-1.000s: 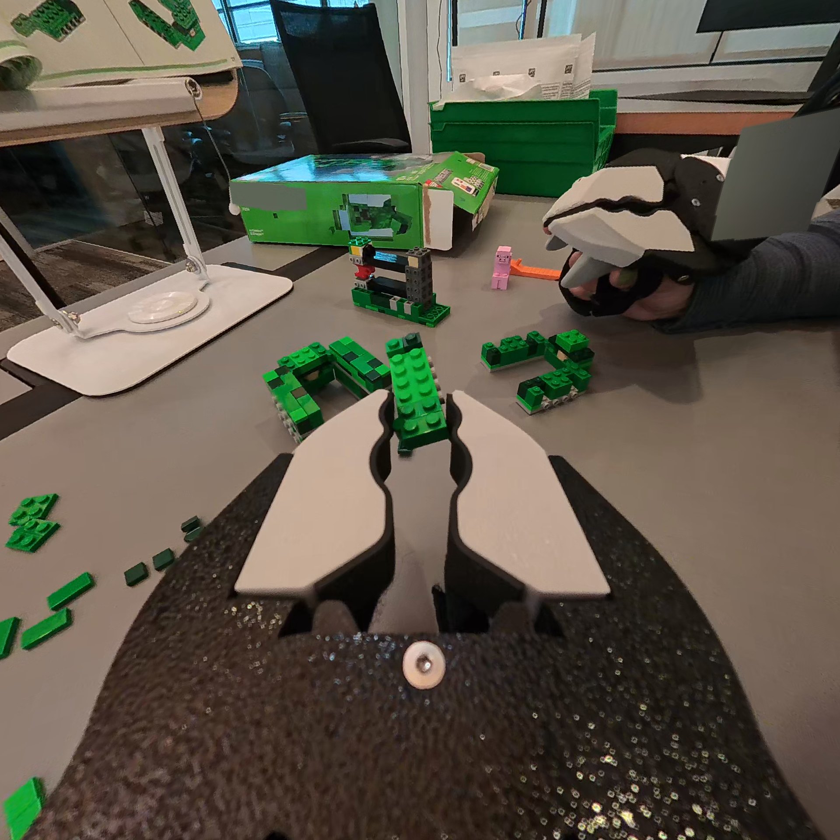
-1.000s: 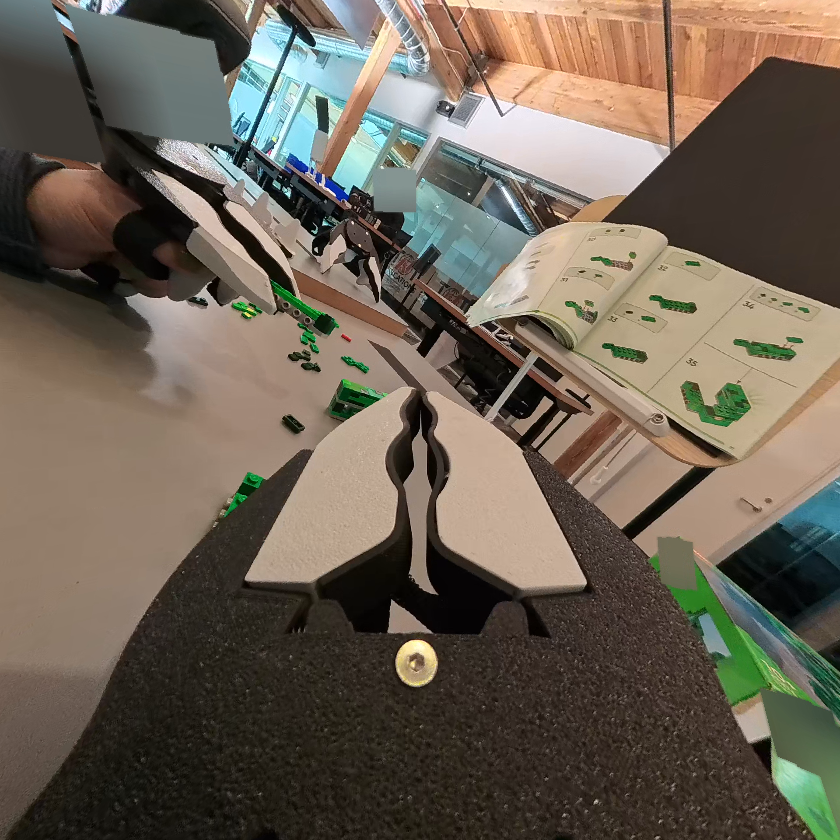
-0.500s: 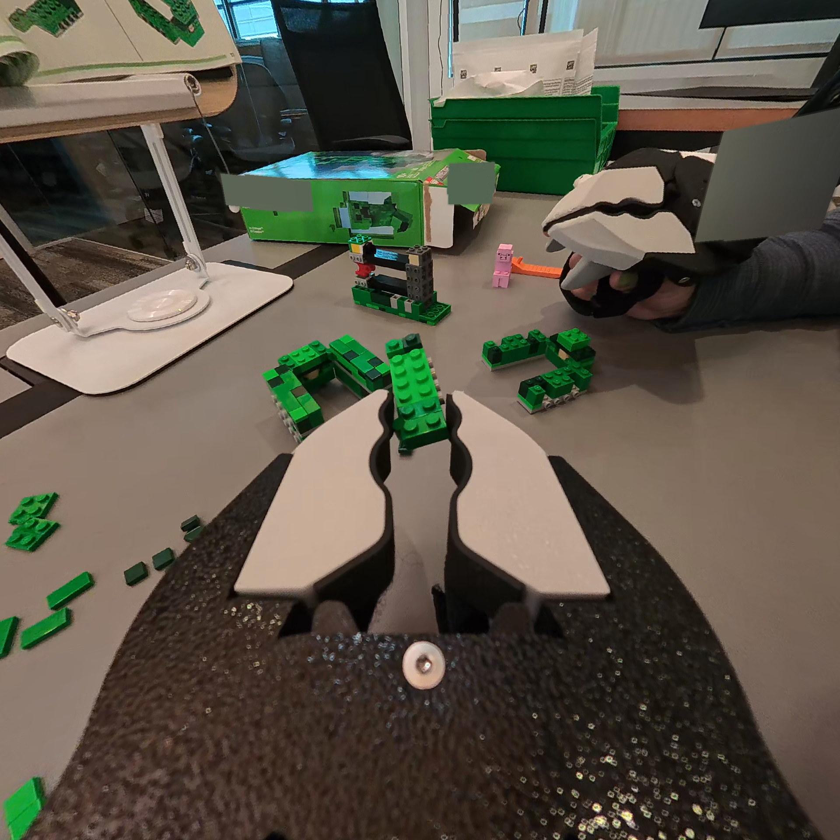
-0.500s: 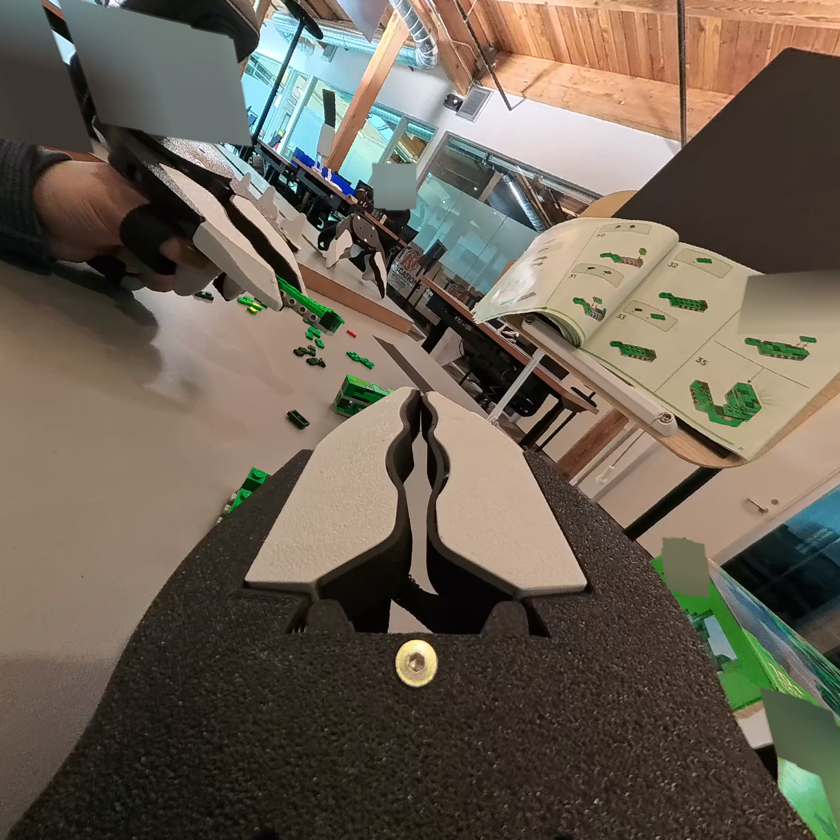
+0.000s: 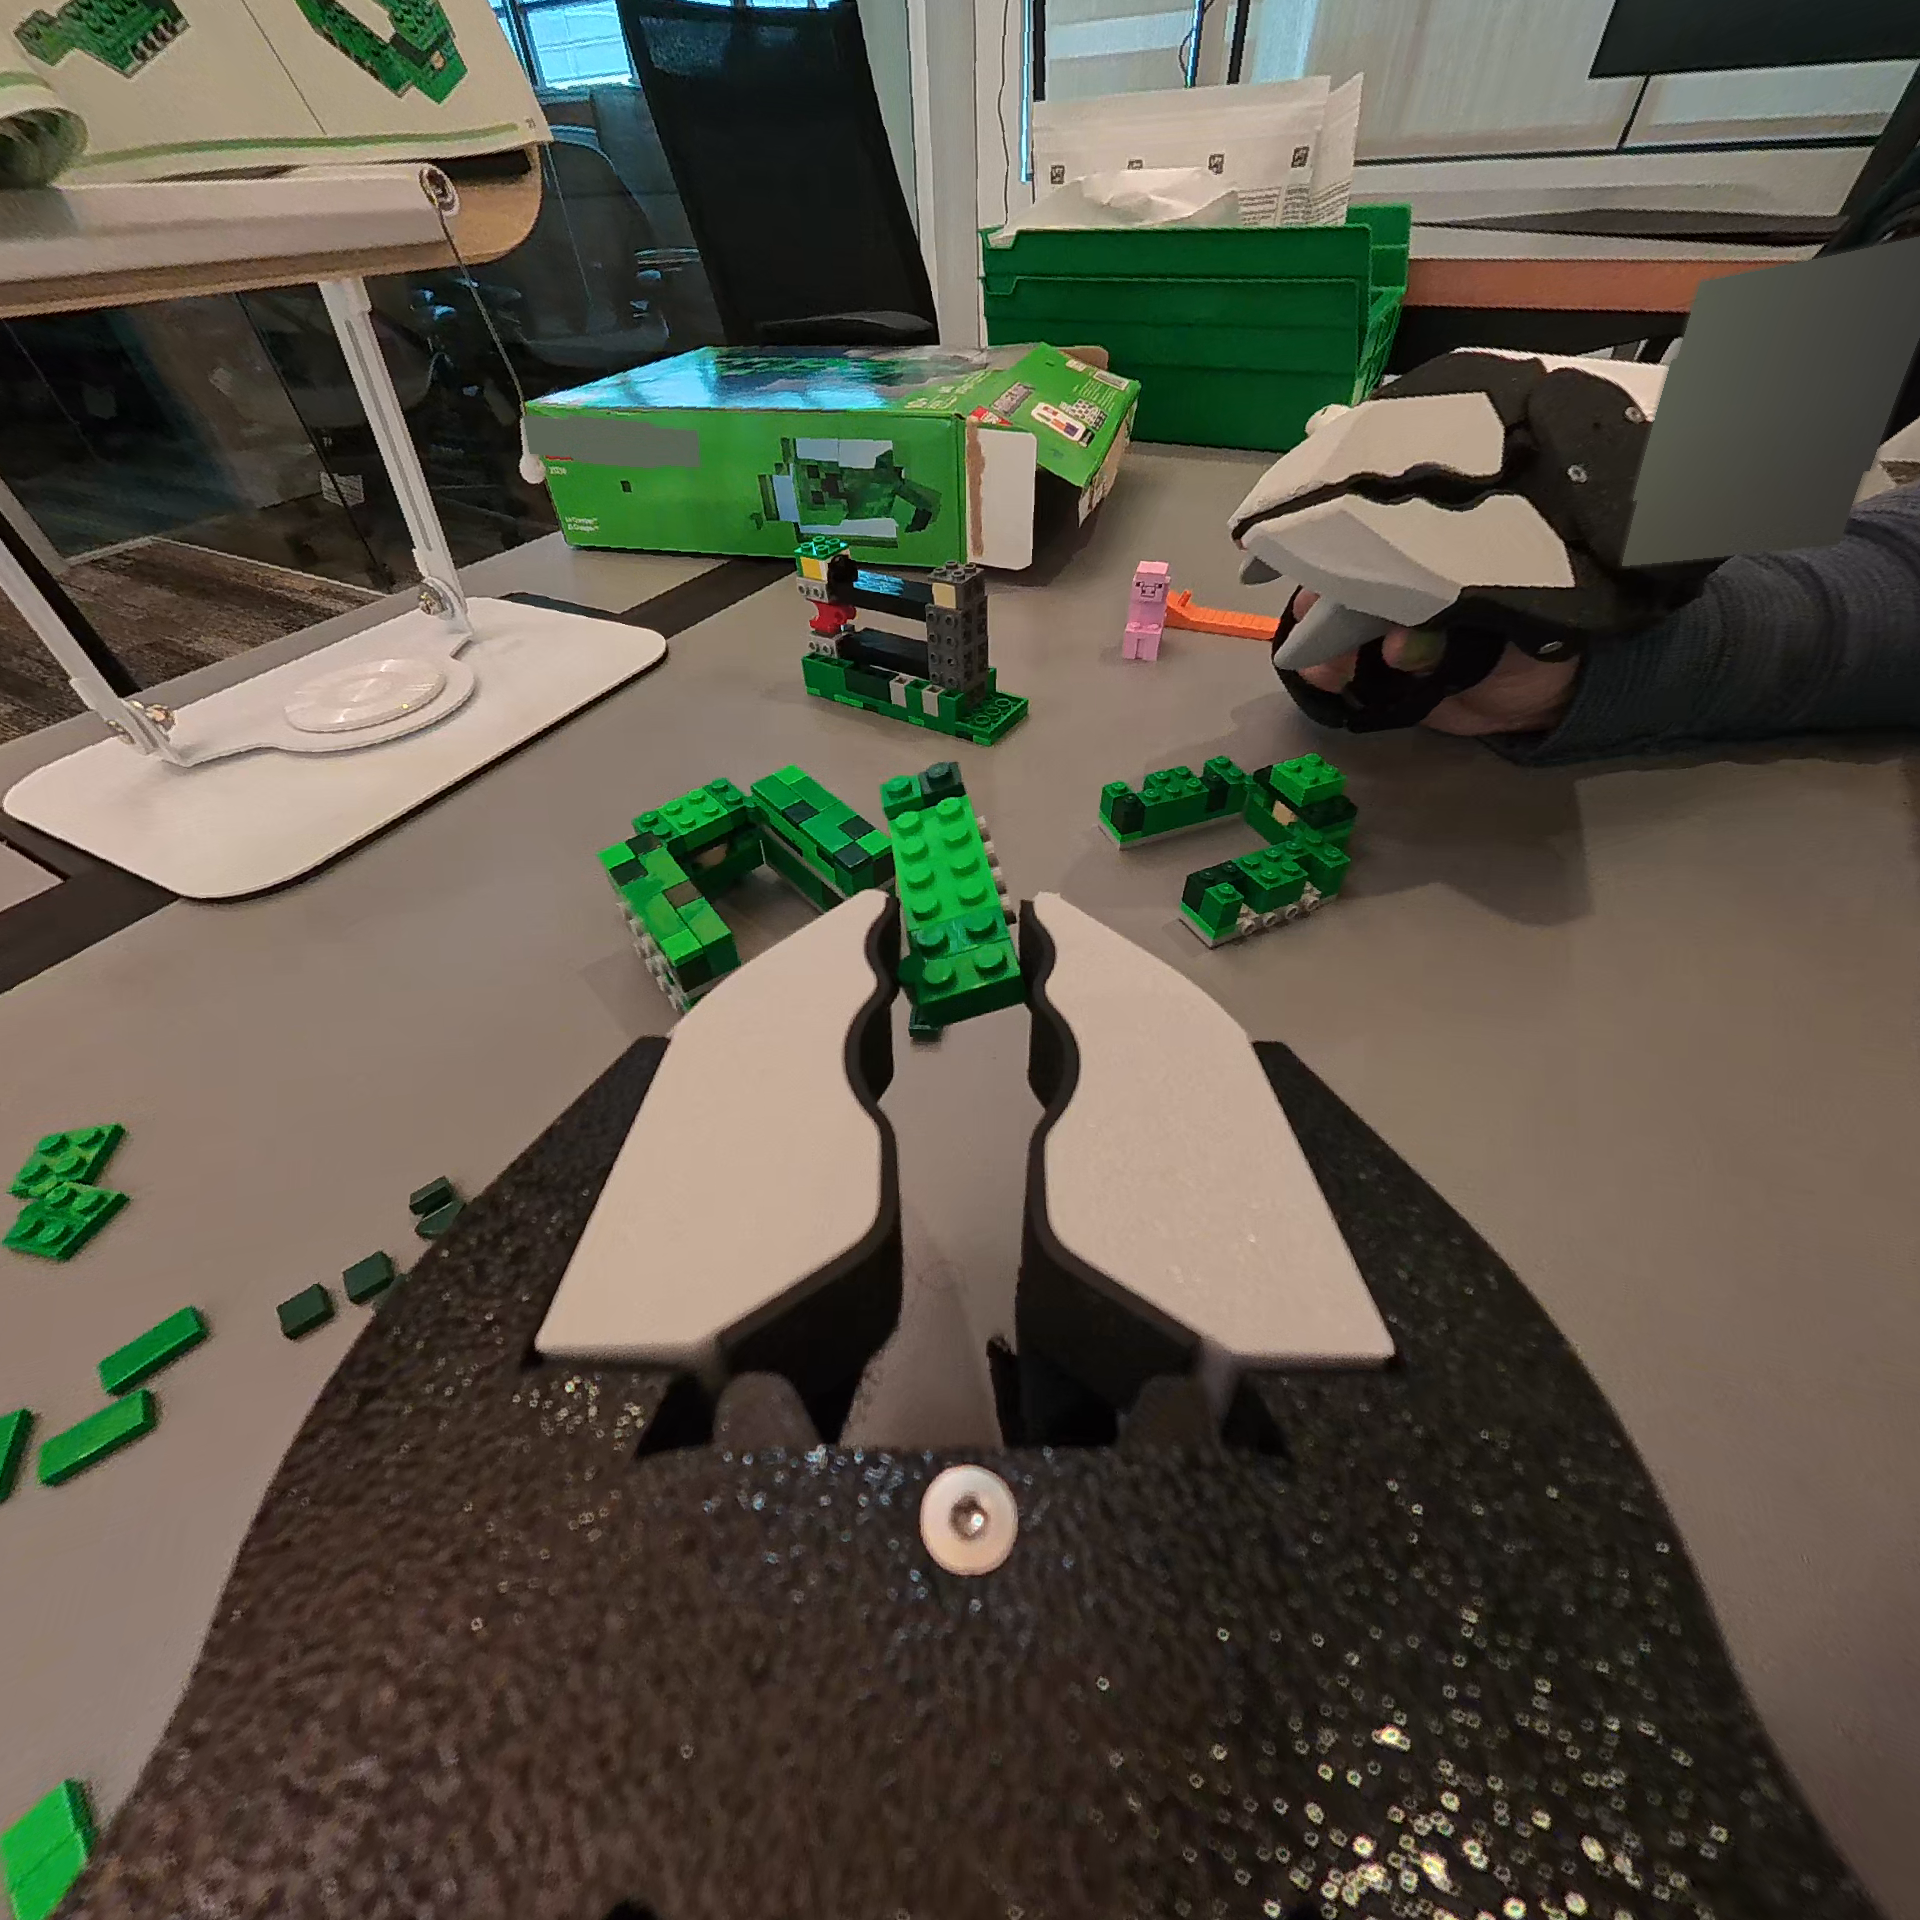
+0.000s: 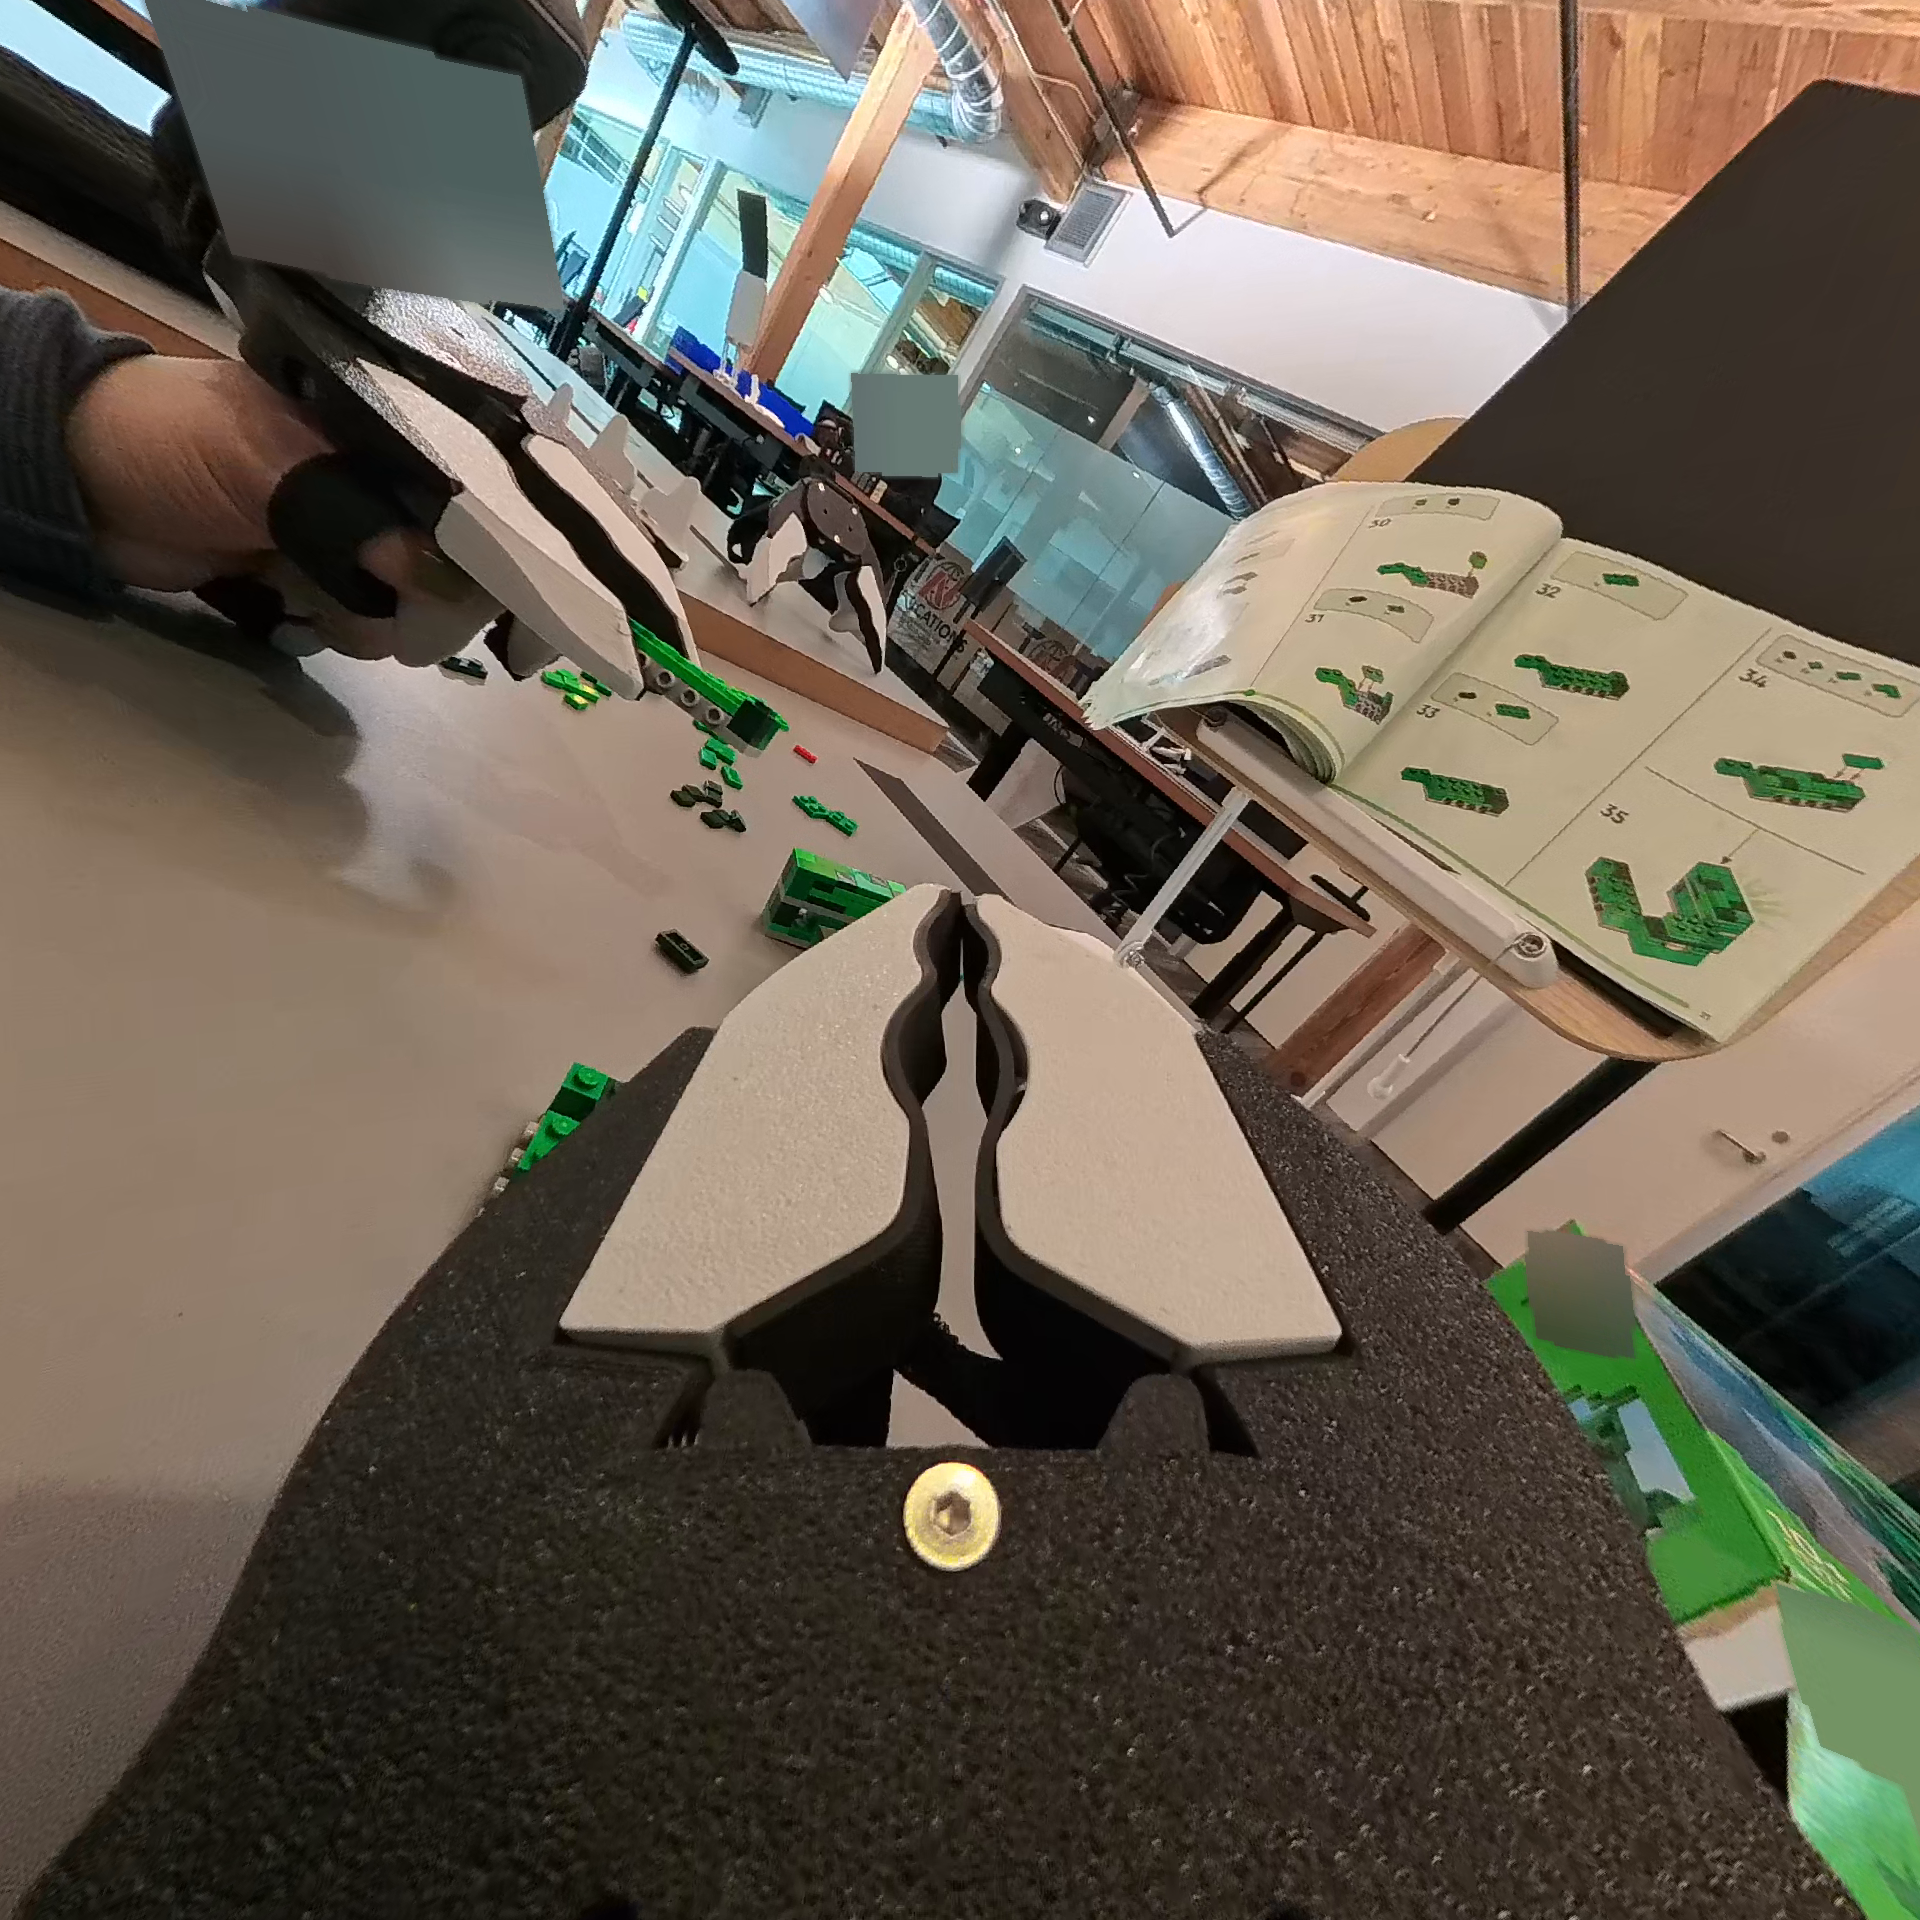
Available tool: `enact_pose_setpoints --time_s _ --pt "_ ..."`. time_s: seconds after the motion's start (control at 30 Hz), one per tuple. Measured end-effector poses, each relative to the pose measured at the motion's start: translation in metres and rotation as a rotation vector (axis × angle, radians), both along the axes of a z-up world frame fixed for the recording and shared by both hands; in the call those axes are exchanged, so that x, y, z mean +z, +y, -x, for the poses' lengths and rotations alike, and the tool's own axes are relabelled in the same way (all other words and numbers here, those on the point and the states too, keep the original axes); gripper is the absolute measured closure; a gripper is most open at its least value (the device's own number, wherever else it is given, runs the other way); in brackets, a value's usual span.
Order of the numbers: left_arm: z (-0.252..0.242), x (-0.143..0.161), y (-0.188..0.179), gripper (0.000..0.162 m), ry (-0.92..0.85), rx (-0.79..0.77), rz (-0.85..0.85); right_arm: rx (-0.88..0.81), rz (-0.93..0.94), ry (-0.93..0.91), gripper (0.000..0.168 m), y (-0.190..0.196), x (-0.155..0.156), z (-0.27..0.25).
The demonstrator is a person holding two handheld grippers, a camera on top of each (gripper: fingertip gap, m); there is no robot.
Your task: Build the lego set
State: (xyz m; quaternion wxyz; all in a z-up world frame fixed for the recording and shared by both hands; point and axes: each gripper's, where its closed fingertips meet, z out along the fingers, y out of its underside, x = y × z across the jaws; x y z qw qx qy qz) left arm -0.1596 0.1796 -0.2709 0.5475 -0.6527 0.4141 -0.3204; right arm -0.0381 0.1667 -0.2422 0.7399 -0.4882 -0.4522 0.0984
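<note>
My left gripper (image 5: 961,906) is shut on a long green lego strip (image 5: 940,862) with a dark green end, held just above the grey table (image 5: 1558,1039). It also shows in the right wrist view (image 6: 644,665), with the strip (image 6: 717,712) sticking out. My right gripper (image 6: 961,906) is shut and empty; in the left wrist view it (image 5: 1252,535) rests on the table at the far right. Two curved green assemblies lie ahead, one left (image 5: 717,873) and one right (image 5: 1247,842). A black and grey build (image 5: 904,644) stands on a green plate behind them.
An open green box (image 5: 810,457) and green bins (image 5: 1184,301) stand at the back. A pink pig (image 5: 1146,608) and an orange tool (image 5: 1221,621) lie near the right gripper. A white stand (image 5: 332,727) holds the instruction booklet (image 6: 1558,748). Loose green pieces (image 5: 73,1184) lie at the left. Left tips to right tips: about 12 centimeters.
The left gripper keeps hold of the green strip with almost no movement. The right gripper has tilted slightly, so the left gripper and the booklet sit a little lower in its view.
</note>
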Motion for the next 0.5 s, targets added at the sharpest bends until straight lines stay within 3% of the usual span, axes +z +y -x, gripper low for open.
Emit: enact_pose_setpoints --time_s 0.37,0.5 --pt "-0.002 -0.001 -0.002 0.141 0.005 -0.018 0.012 0.016 -0.015 -0.025 0.168 -0.003 -0.002 0.004" --pt "-0.019 0.01 -0.025 0.141 -0.13 -0.206 0.157 0.082 -0.043 -0.052 0.166 -0.014 -0.002 0.012"
